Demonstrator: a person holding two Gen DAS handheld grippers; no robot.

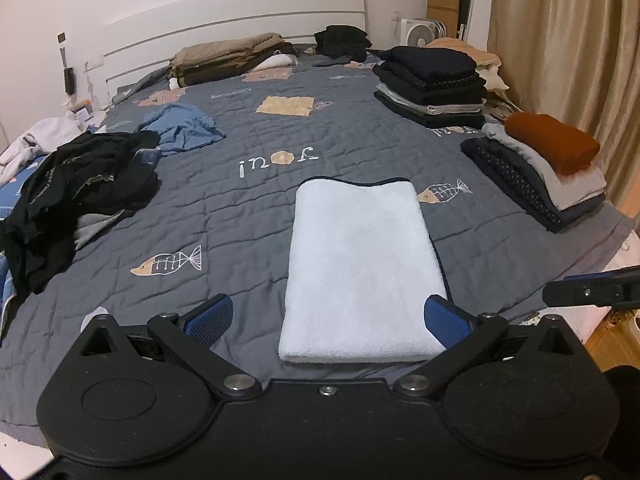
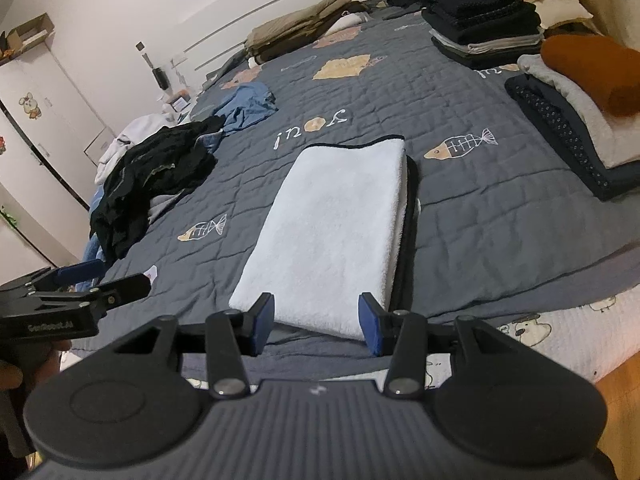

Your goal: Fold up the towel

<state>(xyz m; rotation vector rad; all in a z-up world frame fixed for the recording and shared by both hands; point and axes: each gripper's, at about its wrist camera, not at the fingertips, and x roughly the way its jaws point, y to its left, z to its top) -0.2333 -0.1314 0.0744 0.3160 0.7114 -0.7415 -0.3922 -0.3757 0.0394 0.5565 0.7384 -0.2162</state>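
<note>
A white towel point(image 1: 362, 268) lies folded into a long rectangle on the grey quilted bedspread point(image 1: 240, 208), near the bed's front edge, its dark-trimmed layers showing along the right side in the right wrist view. The left tongs point(image 1: 328, 320) stand released, jaws spread wide; the towel's near end sits between the blue pads point(image 1: 210, 316) without either pad pressing on it. The right tongs point(image 2: 316, 320) are likewise released, jaws partly apart over the towel's near end, with no cloth pinched between them. In the right wrist view the left tongs appear at the lower left with part of a hand point(image 2: 12, 376) beneath them. A loose heap of dark clothes point(image 1: 76, 196) lies on the left of the bed, with a crumpled blue garment point(image 1: 184, 128) beyond it. Two stacks of folded garments sit along the right side, the nearer one topped by a rust-coloured item point(image 1: 554, 142). A headboard point(image 1: 236, 20) closes the far end, and a curtain point(image 1: 568, 60) hangs to the right.
</note>
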